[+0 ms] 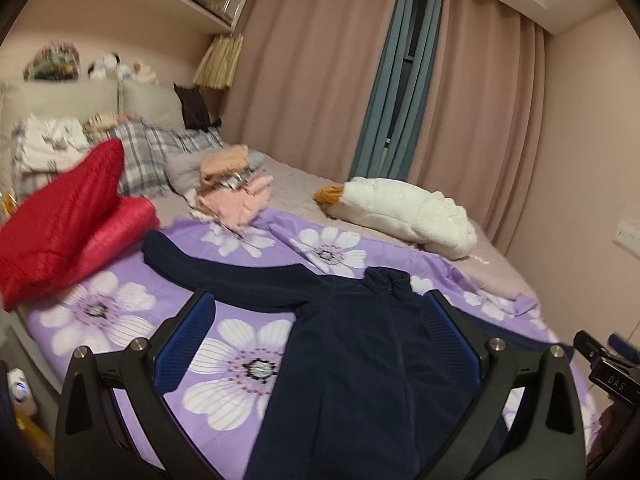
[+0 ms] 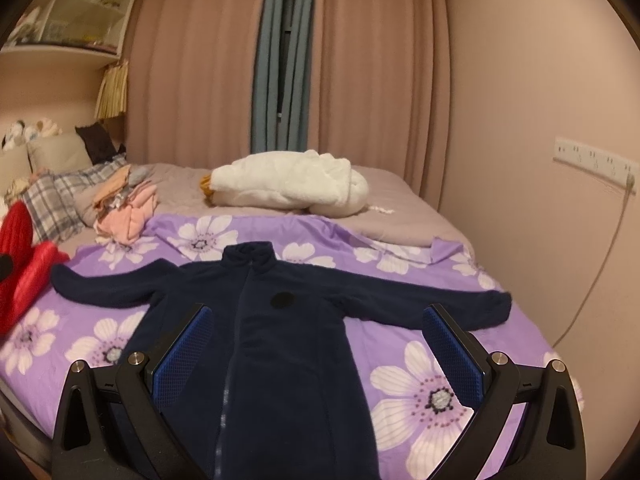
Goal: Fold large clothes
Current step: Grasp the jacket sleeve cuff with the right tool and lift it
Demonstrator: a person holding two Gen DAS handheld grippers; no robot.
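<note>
A dark navy fleece jacket (image 2: pixel 280 320) lies flat, front up, on a purple flowered sheet (image 2: pixel 420 360), collar toward the far side and both sleeves spread out sideways. In the left wrist view the same jacket (image 1: pixel 360 360) runs from the near edge up to its collar, with one sleeve stretching left. My left gripper (image 1: pixel 320 304) hovers open above the jacket's body, nothing between its blue pads. My right gripper (image 2: pixel 318 316) also stands open over the jacket's chest, near a round dark patch. Part of the right gripper (image 1: pixel 608 360) shows at the left view's right edge.
A red quilted garment (image 1: pixel 68 232) lies at the sheet's left. A pile of pink and orange clothes (image 1: pixel 232 192) and a white plush goose (image 1: pixel 404 212) sit farther back on the bed. Checked pillows (image 1: pixel 152 152) are by the headboard. Curtains and a wall with sockets (image 2: pixel 596 164) bound the right.
</note>
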